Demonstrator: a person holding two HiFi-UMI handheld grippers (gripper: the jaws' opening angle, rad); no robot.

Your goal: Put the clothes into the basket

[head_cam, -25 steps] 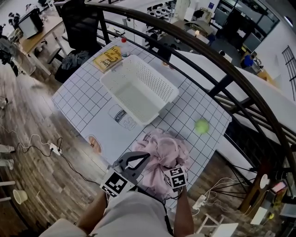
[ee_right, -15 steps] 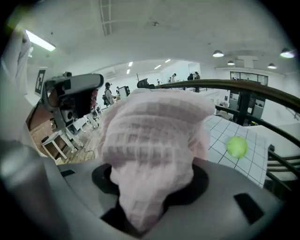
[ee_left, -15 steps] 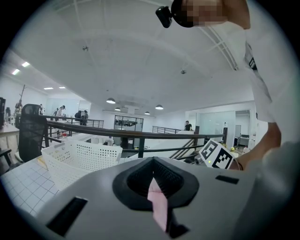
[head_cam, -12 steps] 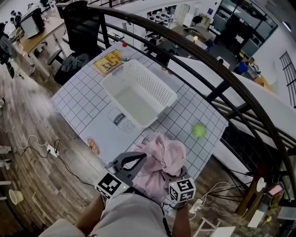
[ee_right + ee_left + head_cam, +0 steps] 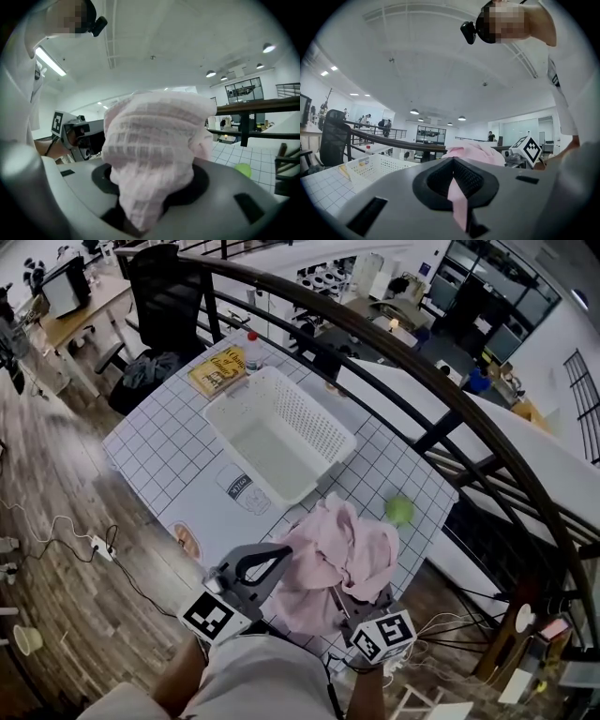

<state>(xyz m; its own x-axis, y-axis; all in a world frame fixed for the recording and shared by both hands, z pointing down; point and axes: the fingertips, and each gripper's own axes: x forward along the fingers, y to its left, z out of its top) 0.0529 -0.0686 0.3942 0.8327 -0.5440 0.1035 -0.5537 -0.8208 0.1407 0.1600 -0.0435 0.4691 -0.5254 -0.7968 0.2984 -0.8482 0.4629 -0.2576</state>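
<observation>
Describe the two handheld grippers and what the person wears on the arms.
Both are grey moulded shells with a black ribbed recess round the jaws. The left gripper and the right gripper each carry a white cube with black square markers. The person wears a white short-sleeved top.

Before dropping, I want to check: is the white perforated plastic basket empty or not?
Empty: the white perforated plastic basket shows only its bare floor; the pink cloth is outside it.

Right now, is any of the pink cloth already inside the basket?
No: the white basket is empty in the head view, and the pink cloth is held by the left tongs and right tongs.
</observation>
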